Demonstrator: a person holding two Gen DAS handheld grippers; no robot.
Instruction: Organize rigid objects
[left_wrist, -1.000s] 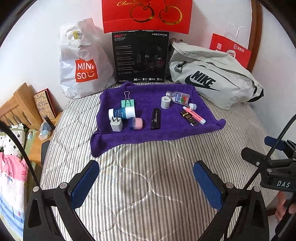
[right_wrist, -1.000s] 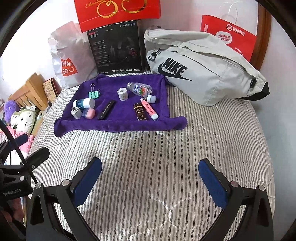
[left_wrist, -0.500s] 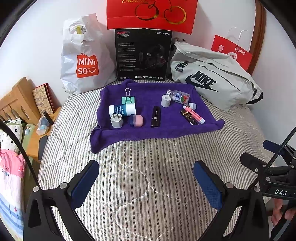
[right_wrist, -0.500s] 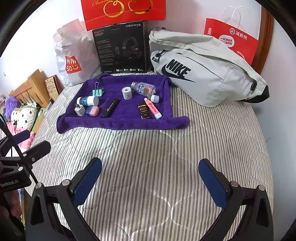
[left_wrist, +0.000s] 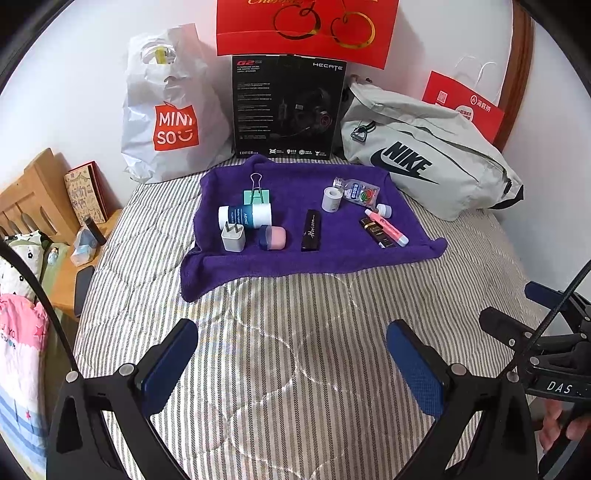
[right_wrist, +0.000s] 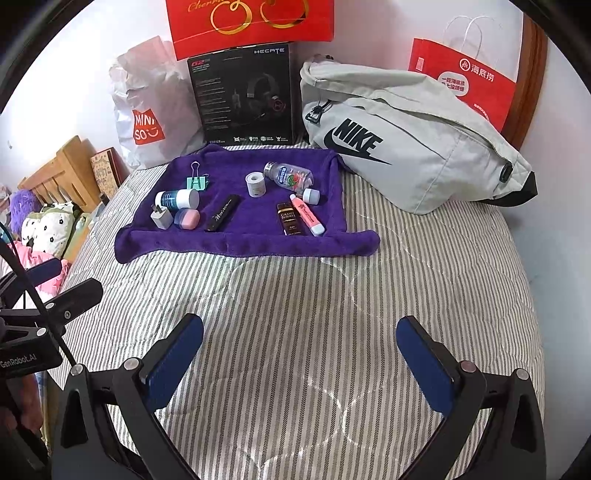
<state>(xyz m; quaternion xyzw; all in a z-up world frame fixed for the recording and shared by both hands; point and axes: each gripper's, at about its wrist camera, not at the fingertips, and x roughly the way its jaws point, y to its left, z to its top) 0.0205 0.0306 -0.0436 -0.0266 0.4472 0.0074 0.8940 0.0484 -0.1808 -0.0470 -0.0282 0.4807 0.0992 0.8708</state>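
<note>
A purple towel (left_wrist: 295, 254) (right_wrist: 236, 243) lies on the striped bed and bears small items: a green binder clip (left_wrist: 256, 195), a white-and-blue jar (left_wrist: 243, 216), a white charger plug (left_wrist: 233, 238), a pink-and-blue case (left_wrist: 272, 237), a black stick (left_wrist: 311, 229), a white tape roll (left_wrist: 331, 199), a clear bottle (left_wrist: 356, 191), a pink highlighter (left_wrist: 386, 228) and a dark box (left_wrist: 376, 232). My left gripper (left_wrist: 291, 350) and right gripper (right_wrist: 300, 349) are both open and empty, well short of the towel, above the bare quilt.
A Miniso bag (left_wrist: 166, 110), a black headset box (left_wrist: 288, 107), a grey Nike bag (left_wrist: 424, 162) and red paper bags (left_wrist: 465, 107) stand along the wall behind the towel. A wooden bedside shelf (left_wrist: 44, 206) with small things is at the left.
Both grippers have tilted or pulled back slightly, so the towel and items sit a little lower in both views. Both stay open. Nothing on the towel has moved.
</note>
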